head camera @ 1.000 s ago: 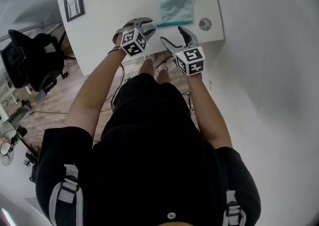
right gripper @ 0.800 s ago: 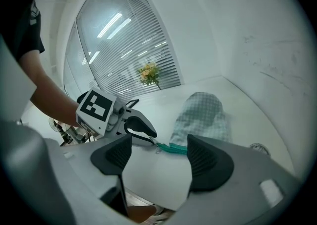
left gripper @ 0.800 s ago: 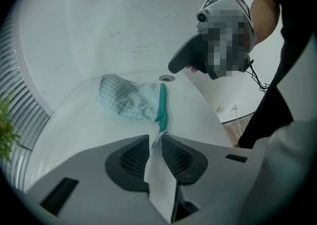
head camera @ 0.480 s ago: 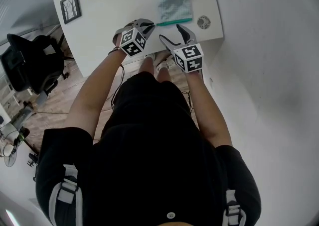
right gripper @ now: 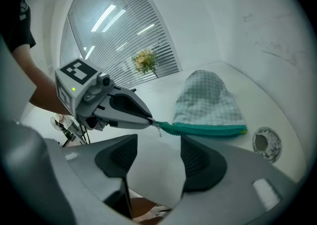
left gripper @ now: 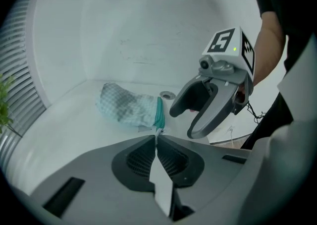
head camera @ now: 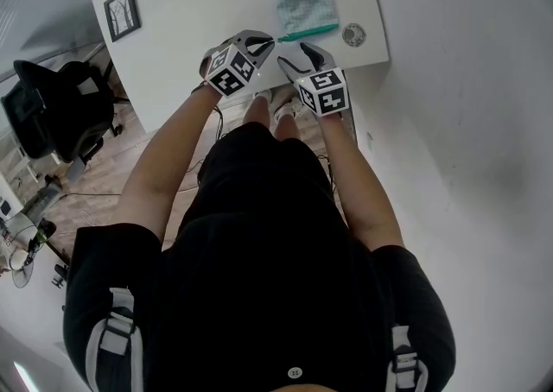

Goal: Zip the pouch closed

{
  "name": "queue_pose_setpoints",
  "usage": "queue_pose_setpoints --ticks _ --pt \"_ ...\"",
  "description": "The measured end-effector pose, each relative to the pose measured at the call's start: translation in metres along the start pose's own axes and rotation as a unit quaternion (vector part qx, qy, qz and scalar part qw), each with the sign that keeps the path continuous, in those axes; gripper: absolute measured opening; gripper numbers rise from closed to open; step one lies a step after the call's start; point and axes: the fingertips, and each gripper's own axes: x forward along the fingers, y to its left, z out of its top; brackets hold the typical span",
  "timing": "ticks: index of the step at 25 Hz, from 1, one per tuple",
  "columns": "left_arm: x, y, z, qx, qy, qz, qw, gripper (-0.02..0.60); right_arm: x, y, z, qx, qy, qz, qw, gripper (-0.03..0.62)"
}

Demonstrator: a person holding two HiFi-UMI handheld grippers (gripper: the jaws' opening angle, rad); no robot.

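Note:
A pale checked pouch [head camera: 304, 2] lies on the white table [head camera: 199, 10] with its teal zipper [head camera: 304, 33] along the near side. My left gripper [head camera: 269, 40] is shut on the zipper's left end [left gripper: 157, 132], and a small pull [right gripper: 158, 128] hangs just beside its tips [right gripper: 147, 118]. In the right gripper view the zipper [right gripper: 208, 130] runs right from there under the pouch [right gripper: 210, 97]. My right gripper [head camera: 299, 55] hovers just short of the zipper. Its jaws have just been closing, still stand apart [right gripper: 158, 155], and hold nothing.
A round cable grommet [head camera: 353, 34] sits in the table right of the pouch. A framed picture [head camera: 121, 12] lies at the table's far left. A black chair [head camera: 56, 110] stands on the floor to the left. The table's near edge runs under both grippers.
The left gripper's jaws have closed on the zipper's end. The right gripper has dropped and shifted left toward the zipper, its jaws narrower than before.

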Motion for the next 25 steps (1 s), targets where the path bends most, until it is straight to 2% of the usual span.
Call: queue_pose_setpoints --ticks 8,12,18,25 --pt "-0.006 -0.01 0.015 -0.005 -0.016 -0.017 0.9997 0.02 0.018 -0.003 -0.004 0.0 0.006 -0.004 1.0 0.265" --pt "-0.006 -0.01 0.017 -0.005 -0.019 -0.016 0.9997 0.02 0.016 -0.002 0.001 -0.011 0.002 -0.007 1.0 0.182" --pt "-0.006 -0.009 0.017 -0.001 -0.017 -0.016 0.9997 0.02 0.011 0.001 0.006 -0.024 -0.003 -0.007 1.0 0.015" --pt "-0.005 -0.009 0.015 0.004 -0.013 -0.012 0.9998 0.018 0.01 0.0 0.006 -0.019 -0.002 -0.013 1.0 0.011"
